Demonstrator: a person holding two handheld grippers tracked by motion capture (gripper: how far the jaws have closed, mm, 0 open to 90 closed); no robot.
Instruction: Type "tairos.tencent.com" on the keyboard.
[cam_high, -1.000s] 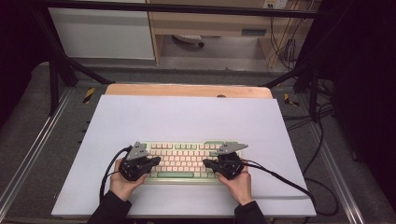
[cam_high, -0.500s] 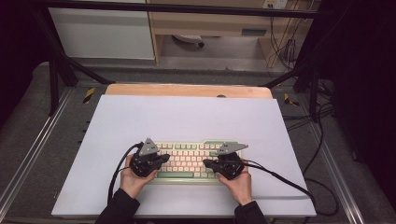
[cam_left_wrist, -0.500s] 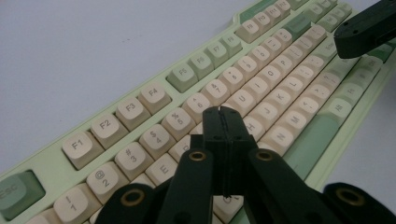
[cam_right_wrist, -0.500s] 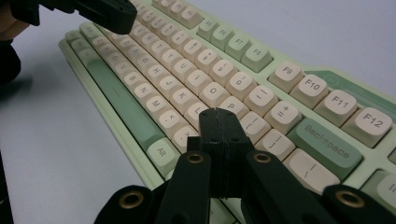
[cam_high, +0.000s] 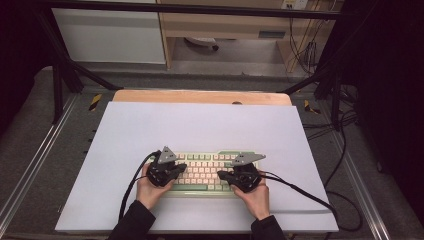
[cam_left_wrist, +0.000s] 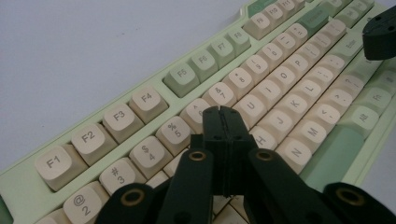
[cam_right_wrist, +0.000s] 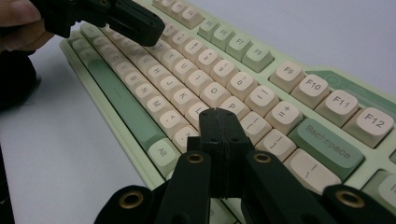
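Observation:
A pale green keyboard (cam_high: 205, 172) with cream keys lies on the white table top near the front edge. My left gripper (cam_high: 181, 166) hangs over the keyboard's left half, jaws shut with nothing between them. In the left gripper view its closed tips (cam_left_wrist: 223, 112) sit just above the letter keys near the number row of the keyboard (cam_left_wrist: 140, 102). My right gripper (cam_high: 222, 175) is over the right half, also shut and empty. Its tips (cam_right_wrist: 219, 114) hover over the keys left of the Backspace key (cam_right_wrist: 327, 140). The left gripper (cam_right_wrist: 154, 35) appears at the top left of the right gripper view.
The white table top (cam_high: 200, 125) has wide free room behind and beside the keyboard. A wooden strip (cam_high: 200, 96) runs along its back edge. Black cables (cam_high: 300, 190) trail from both grippers toward the front. Metal frame rails flank the table.
My left hand with its gripper has shifted to the right, from the keyboard's left end onto its left half. The right gripper has stayed put. Both jaws remain shut.

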